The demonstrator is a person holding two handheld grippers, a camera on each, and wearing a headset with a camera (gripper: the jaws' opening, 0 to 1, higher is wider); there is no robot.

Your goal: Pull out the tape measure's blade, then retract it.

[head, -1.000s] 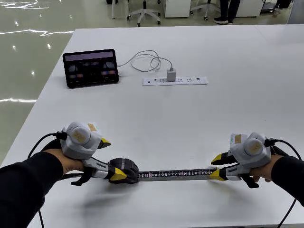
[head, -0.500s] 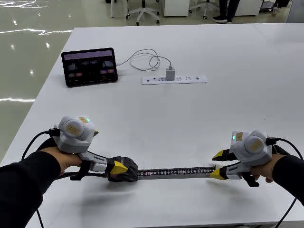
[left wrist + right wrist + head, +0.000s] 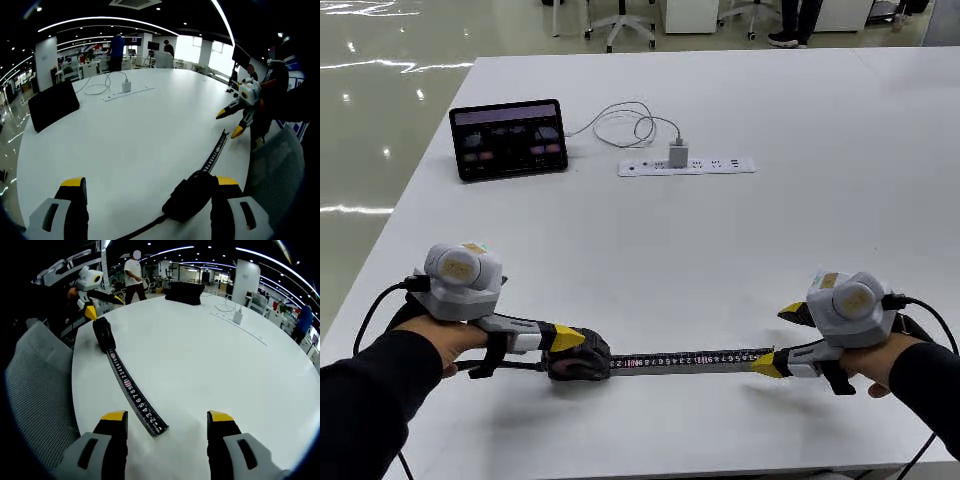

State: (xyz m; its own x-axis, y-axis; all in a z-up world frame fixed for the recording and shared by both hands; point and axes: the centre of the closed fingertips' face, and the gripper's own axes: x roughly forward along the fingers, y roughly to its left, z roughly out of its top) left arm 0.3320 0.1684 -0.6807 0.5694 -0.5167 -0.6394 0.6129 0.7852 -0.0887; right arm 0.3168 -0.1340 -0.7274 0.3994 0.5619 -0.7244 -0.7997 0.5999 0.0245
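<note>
**Blade (image 3: 690, 360) drawn out, both grippers slack**

My left gripper (image 3: 151, 182) is spread wide and grips nothing. The case (image 3: 192, 196) sits on the table (image 3: 720, 250) between its jaws. In that gripper's own view it is far over to the right-hand jaw and up against it, while the left-hand jaw is well clear. In the head view one yellow jaw tip lies over the top of the case. A thin black strap (image 3: 145, 225) trails from the case back beneath the gripper.

From the case the blade runs flat along the table, numbers up, straight ahead of the left gripper and across to the right gripper (image 3: 166, 416). That one is released too, with its jaws wide apart. The blade's end lies on the table between them, just beside the left-hand jaw in its own view; I cannot tell whether they touch. The right-hand jaw is well apart from it. The grippers point at each other along the blade. The right one shows past the blade's far end in the left gripper view, and the left one shows just beyond the case in the right gripper view.

Well out ahead of the left gripper stands a tablet (image 3: 509, 139) with its screen lit. Further along, a white cable (image 3: 625, 127) loops to a charger (image 3: 679, 157). The charger is plugged into a power strip (image 3: 687, 167) lying far ahead, between the two grippers.
</note>
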